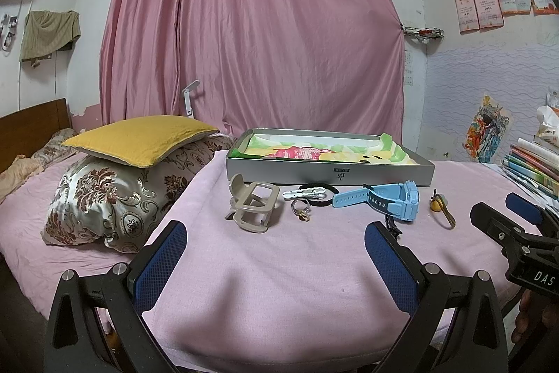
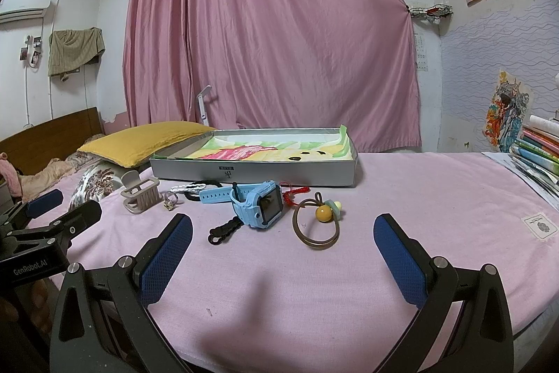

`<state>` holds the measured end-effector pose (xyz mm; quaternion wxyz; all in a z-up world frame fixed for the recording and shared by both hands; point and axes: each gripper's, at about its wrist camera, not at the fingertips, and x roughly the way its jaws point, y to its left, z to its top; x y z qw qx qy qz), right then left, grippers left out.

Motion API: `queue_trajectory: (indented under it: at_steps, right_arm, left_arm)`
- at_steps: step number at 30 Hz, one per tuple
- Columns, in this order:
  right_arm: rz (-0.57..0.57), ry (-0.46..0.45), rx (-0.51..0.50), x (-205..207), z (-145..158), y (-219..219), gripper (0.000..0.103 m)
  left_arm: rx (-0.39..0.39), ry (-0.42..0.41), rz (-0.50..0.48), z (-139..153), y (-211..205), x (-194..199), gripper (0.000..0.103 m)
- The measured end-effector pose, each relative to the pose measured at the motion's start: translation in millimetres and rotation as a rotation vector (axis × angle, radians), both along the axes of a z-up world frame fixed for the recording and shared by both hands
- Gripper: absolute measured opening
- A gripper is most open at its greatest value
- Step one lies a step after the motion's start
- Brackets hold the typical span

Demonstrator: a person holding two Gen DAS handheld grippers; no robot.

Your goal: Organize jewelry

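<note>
- The left gripper (image 1: 276, 254) and the right gripper (image 2: 283, 243) both have their fingers spread wide and hold nothing; they hover low over the near part of the pink sheet (image 2: 436, 191).
- The jewelry lies in a loose row just in front of the grey box (image 1: 328, 168), not yet inside it.
- The hair claw (image 1: 253, 207) is of stiff plastic, light and bulky; I think a hold across its closed body is safest.
- The ring (image 1: 301, 208) is small, hard and probably slippery; the pads may push it into the cloth, so it needs a low pinch across the band.
- The watch (image 2: 260, 203) looks the heaviest; its case is rigid and its strap bends, so take it by the case.
- The black hair tie (image 1: 323, 194), the white clip (image 1: 303, 193) and the brown tie with a yellow bead (image 2: 316, 222) are light; the ties are soft and will hang down.
- The surface is a soft bed that gives under pressure.
- Behind are a pink curtain (image 1: 251, 23), pillows (image 1: 139, 142) at the left and a pile of books (image 2: 538, 149) at the right.
</note>
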<state>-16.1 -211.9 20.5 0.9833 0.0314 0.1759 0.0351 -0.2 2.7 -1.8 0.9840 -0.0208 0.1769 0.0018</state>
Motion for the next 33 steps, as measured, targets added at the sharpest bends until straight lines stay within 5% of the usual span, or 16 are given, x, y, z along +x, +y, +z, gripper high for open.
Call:
queue_trajectory:
  at_steps: [33]
  right_arm:
    - [-0.007, 0.013, 0.015, 1.2, -1.9, -0.3, 0.102]
  left_arm:
    - [0.002, 0.010, 0.000, -2.2, 2.7, 0.0, 0.102]
